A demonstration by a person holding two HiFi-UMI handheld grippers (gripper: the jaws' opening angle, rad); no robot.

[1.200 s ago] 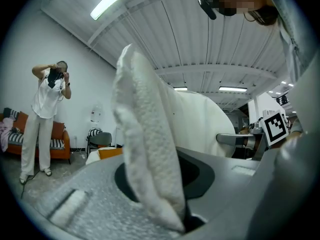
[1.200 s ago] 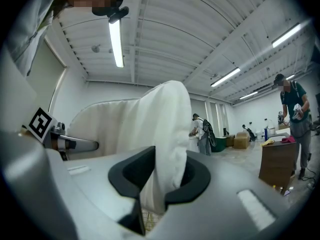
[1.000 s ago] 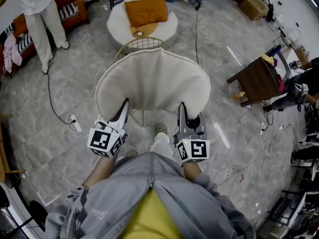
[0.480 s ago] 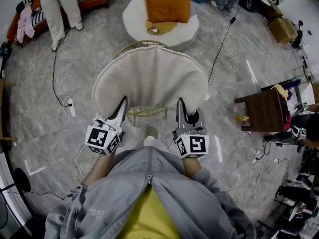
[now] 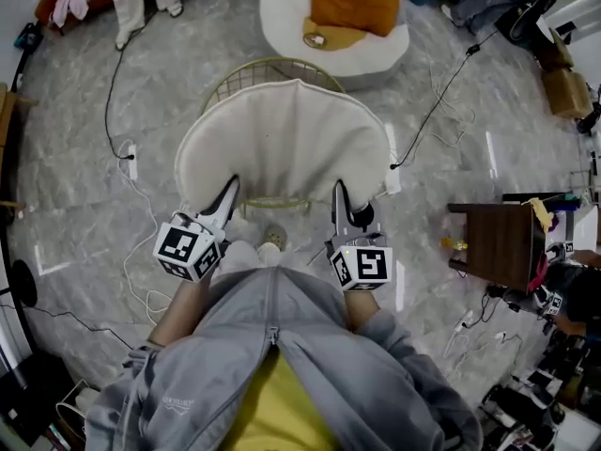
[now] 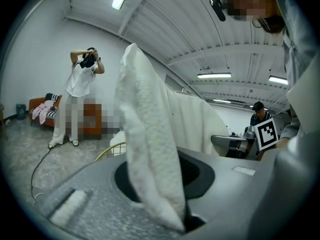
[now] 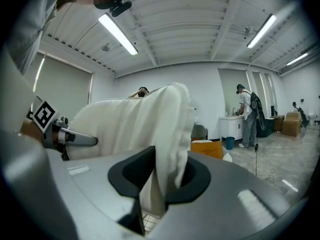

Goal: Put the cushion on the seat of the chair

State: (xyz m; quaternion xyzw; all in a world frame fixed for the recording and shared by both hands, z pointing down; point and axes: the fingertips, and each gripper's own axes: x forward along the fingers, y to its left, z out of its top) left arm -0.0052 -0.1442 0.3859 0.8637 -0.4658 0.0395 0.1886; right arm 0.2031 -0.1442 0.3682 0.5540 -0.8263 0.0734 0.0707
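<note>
A big white fluffy cushion (image 5: 282,144) hangs in the air between my two grippers, over a gold wire chair (image 5: 268,67) whose rim shows past its far edge. My left gripper (image 5: 228,194) is shut on the cushion's near left edge; in the left gripper view the cushion (image 6: 150,149) rises upright from the left gripper (image 6: 172,209). My right gripper (image 5: 340,195) is shut on the near right edge, and the cushion (image 7: 130,124) is pinched in the right gripper (image 7: 160,194). The chair seat is hidden under the cushion.
A white round seat with an orange pillow (image 5: 352,3) stands beyond the chair. A dark wooden side table (image 5: 496,242) is at the right. Cables and a power strip (image 5: 131,163) lie on the marble floor at the left. A person (image 6: 80,99) stands at the far left.
Both grippers have carried the cushion forward and lower over the wire chair. The room has swung right in the head view. Both grips hold as before.
</note>
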